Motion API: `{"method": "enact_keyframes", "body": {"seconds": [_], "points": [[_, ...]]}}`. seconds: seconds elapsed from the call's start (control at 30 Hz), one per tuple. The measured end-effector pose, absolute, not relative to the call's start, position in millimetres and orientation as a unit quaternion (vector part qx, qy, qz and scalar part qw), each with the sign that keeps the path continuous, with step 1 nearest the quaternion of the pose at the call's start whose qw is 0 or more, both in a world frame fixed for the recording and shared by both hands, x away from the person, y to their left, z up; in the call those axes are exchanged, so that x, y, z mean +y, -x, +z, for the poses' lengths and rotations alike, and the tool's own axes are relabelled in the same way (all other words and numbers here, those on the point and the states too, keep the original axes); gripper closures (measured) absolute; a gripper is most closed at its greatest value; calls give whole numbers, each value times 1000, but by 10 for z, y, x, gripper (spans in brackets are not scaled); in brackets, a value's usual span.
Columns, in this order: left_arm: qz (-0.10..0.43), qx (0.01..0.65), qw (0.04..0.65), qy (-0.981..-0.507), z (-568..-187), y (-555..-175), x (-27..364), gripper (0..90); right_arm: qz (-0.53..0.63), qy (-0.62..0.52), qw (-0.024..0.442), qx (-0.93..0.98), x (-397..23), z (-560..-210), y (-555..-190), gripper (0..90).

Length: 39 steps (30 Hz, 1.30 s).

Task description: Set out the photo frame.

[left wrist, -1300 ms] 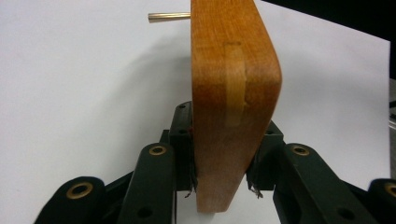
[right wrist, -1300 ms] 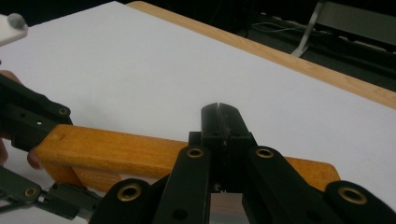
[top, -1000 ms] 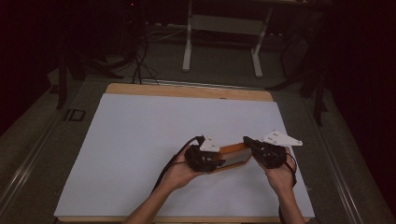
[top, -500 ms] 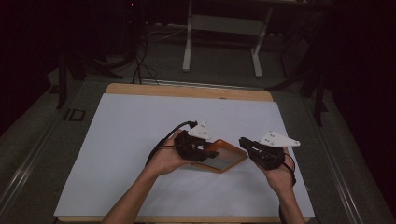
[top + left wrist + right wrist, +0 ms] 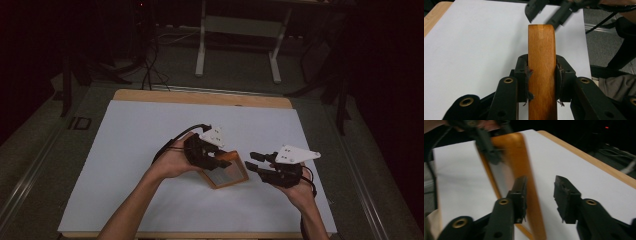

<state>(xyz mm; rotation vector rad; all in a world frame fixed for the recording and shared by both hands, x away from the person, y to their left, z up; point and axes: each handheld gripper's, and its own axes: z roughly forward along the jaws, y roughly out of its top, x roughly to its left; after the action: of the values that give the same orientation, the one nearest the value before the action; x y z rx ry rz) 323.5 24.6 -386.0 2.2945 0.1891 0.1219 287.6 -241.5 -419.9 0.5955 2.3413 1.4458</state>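
My left gripper [image 5: 220,159] clamps the stiff, light-looking orange wooden frame [image 5: 226,174] by its rim; my right gripper [image 5: 257,163], jaws just opening, stands empty beside it.

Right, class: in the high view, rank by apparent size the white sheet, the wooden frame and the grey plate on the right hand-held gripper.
1. white sheet
2. wooden frame
3. grey plate, though only slightly smaller than the frame

A flat, orange-brown wooden-framed tray [image 5: 225,175] sits tilted above the white sheet covering the wooden table [image 5: 150,130], clamped at its left edge between the jaws of the left gripper [image 5: 212,156]. Just right of it, apart, the right gripper [image 5: 257,162] points toward the tray.
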Motion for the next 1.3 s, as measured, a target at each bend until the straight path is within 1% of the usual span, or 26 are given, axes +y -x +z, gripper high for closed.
{"method": "enact_keyframes", "body": {"seconds": [0.03, 0.07, 0.17, 0.2, 0.23, 0.3, 0.37, 0.4, 0.43, 0.47, 0.5, 0.53, 0.57, 0.63, 0.67, 0.7, 0.83, 0.87, 1.13, 1.3], "points": [[48, 75, 406, -910, -3860, -3235, 246, 686, 506, -201, 156, 824, -2399, -4205, -2877, 599], [46, 70, 407, -910, -3861, -3231, 240, 685, 506, -195, 149, 827, -2376, -4212, -2880, 557], [47, 67, 406, -910, -3860, -3229, 237, 685, 505, -189, 146, 829, -2352, -4222, -2886, 543], [47, 61, 406, -911, -3861, -3225, 226, 685, 505, -184, 140, 832, -2326, -4232, -2893, 524], [47, 60, 406, -911, -3862, -3223, 221, 684, 500, -174, 131, 838, -2254, -4253, -2921, 476], [46, 61, 407, -910, -3863, -3223, 212, 683, 499, -167, 117, 842, -2194, -4274, -2958, 451], [45, 56, 406, -911, -3863, -3229, 217, 681, 507, -160, 106, 840, -2127, -4291, -3001, 493], [45, 56, 407, -911, -3864, -3231, 223, 680, 508, -158, 104, 841, -2112, -4293, -3006, 493], [44, 56, 407, -911, -3865, -3234, 230, 677, 508, -156, 107, 840, -2103, -4293, -3009, 540], [45, 56, 408, -910, -3867, -3236, 242, 677, 508, -156, 107, 840, -2103, -4293, -3009, 540], [45, 59, 412, -908, -3873, -3235, 253, 671, 507, -156, 111, 840, -2102, -4290, -3009, 586], [47, 63, 415, -906, -3878, -3239, 269, 657, 509, -156, 110, 839, -2113, -4286, -3013, 608], [45, 68, 420, -904, -3884, -3244, 287, 609, 515, -152, 103, 838, -2138, -4281, -3009, 656], [38, 79, 431, -898, -3901, -3262, 322, 593, 515, -149, 104, 838, -2140, -4282, -2997, 662], [39, 82, 435, -896, -3906, -3272, 341, 560, 511, -146, 113, 839, -2137, -4281, -2980, 669], [38, 88, 440, -893, -3913, -3273, 361, 560, 511, -146, 113, 839, -2137, -4281, -2980, 669], [39, 111, 465, -877, -3928, -3269, 481, 510, 509, -147, 116, 840, -2173, -4291, -2982, 678], [38, 126, 483, -866, -3934, -3257, 559, 504, 510, -148, 116, 840, -2199, -4301, -2986, 679], [51, 173, 513, -839, -4065, -3206, 770, 473, 506, -146, 117, 842, -2242, -4310, -2973, 680], [36, 196, 530, -824, -4216, -3191, 852, 447, 506, -145, 119, 842, -2241, -4312, -2974, 680]]}}
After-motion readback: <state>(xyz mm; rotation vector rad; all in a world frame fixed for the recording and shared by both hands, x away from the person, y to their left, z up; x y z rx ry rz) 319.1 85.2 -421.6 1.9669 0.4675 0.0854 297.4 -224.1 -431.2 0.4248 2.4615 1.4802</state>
